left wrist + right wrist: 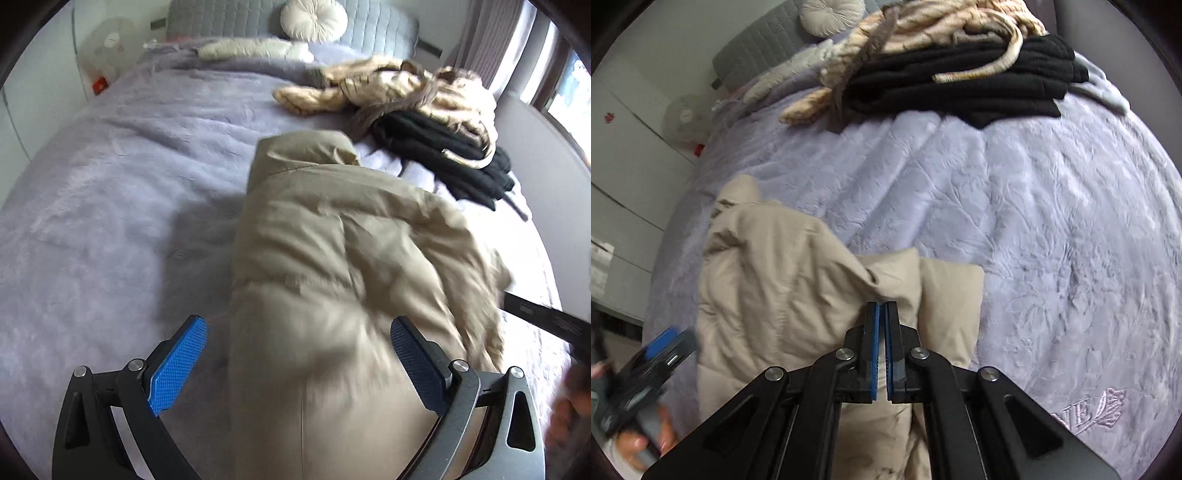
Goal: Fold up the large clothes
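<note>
With right tongs (881,314) clamping a pinch of the beige coat (332,258) lying on the bed (110,184) and left tongs (299,354) gaping empty astride it, you're folding—be lifting slowly, keeping edges aligned.

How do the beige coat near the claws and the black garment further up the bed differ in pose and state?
The beige coat lies alone on the blanket, long and puffy; the black garment is a flat folded stack with a cream fluffy garment partly on top. The right claw is shut on a fold of the beige coat; no claw touches the black garment. Both rest on the lilac blanket.
</note>
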